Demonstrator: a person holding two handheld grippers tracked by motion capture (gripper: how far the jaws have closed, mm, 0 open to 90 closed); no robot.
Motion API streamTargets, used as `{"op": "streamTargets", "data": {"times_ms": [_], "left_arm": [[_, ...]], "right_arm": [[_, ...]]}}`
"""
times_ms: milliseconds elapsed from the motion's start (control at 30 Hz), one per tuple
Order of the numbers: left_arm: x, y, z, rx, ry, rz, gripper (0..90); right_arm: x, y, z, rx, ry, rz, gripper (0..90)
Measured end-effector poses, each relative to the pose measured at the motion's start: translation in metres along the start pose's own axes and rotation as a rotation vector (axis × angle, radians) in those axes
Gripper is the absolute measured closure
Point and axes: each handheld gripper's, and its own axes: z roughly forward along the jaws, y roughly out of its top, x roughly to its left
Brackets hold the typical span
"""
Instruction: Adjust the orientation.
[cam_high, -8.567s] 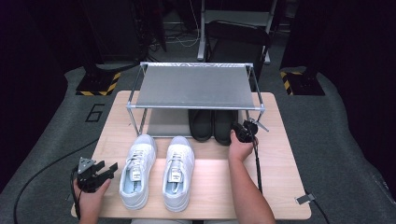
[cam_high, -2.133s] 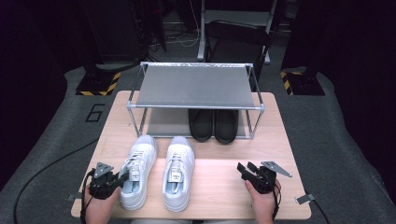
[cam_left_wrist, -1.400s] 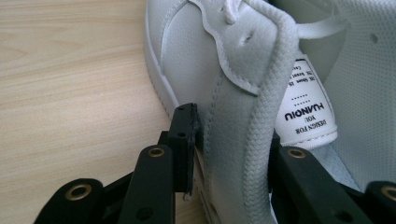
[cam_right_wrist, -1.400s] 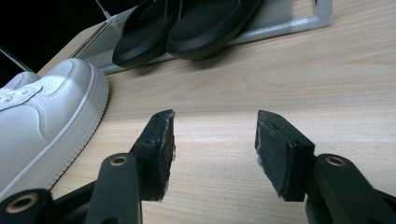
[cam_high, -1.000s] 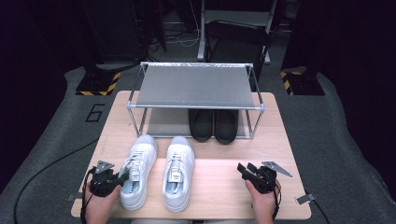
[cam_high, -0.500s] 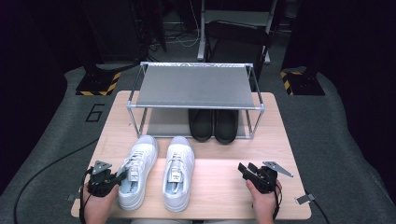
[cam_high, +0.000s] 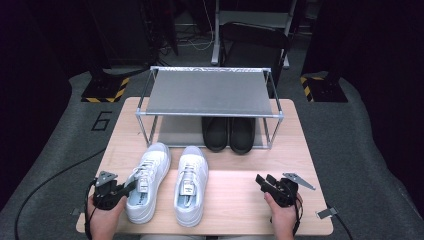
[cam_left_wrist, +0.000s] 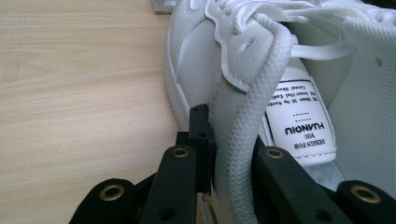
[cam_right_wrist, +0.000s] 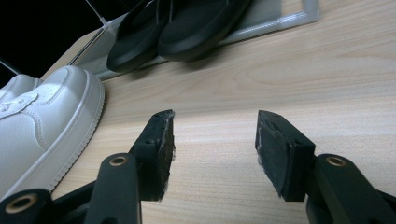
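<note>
Two white sneakers stand side by side near the table's front, the left white sneaker (cam_high: 148, 175) and the right white sneaker (cam_high: 191, 181). My left gripper (cam_high: 131, 186) sits at the left sneaker's outer side. In the left gripper view its jaws (cam_left_wrist: 229, 140) are shut on the left sneaker's padded collar (cam_left_wrist: 243, 93), one jaw outside the shoe and one inside. My right gripper (cam_high: 260, 180) rests low over the bare wood at the front right. It stands open (cam_right_wrist: 212, 140), with nothing between its pads.
A metal shoe rack (cam_high: 210, 92) stands at the back of the wooden table (cam_high: 235, 200). A pair of black shoes (cam_high: 229, 134) sits under it on the lower shelf, and the black shoes (cam_right_wrist: 177, 23) lie ahead of my right gripper. A cable trails off the left.
Since the oldest frame my right gripper has drawn back from the black shoes to the front right. My left gripper has moved in to the left sneaker's collar. Over the last second both hands stay put.
</note>
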Motion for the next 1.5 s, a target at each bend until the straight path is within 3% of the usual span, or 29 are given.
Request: {"op": "streamTargets", "data": {"times_ms": [700, 1500], "left_arm": [[-0.003, 0.015, -0.011, -0.034, -0.021, -0.005, 81.8], [-0.011, 0.043, -0.031, -0.044, -0.048, 0.025, 81.7]], "right_arm": [[-0.001, 0.0, -0.001, -0.004, -0.005, 0.01, 46.5], [-0.003, 0.001, -0.002, -0.005, -0.006, 0.024, 46.5]]}}
